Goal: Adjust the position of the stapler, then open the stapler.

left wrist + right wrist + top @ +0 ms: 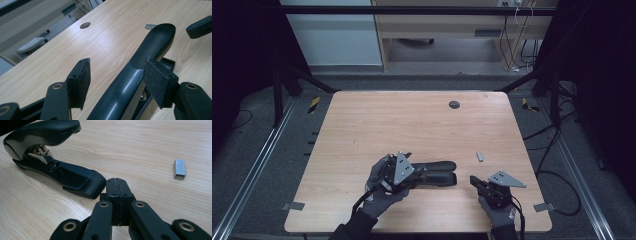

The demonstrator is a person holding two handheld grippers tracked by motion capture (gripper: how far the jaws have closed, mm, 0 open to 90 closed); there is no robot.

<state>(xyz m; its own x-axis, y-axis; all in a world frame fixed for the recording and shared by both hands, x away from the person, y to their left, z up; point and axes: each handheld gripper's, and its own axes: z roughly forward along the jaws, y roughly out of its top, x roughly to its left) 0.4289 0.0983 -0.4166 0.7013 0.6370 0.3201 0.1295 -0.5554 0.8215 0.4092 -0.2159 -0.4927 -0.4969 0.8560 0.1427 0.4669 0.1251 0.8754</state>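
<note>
On the pale wooden table (362, 130) a black stapler (439, 173) lies between the spread jaws of the left gripper (117, 82), neither pad pressing it. Right of its tip, the right gripper (117, 186) rests with jaws closed on nothing, a staple block (179, 169) lying well apart

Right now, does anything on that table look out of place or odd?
Mostly tidy. The black stapler lies with its top arm lifted, metal insides showing. A small strip of staples sits loose on the wooden table, apart from it. The left claw stands open around the stapler; the right claw is shut, empty.
</note>
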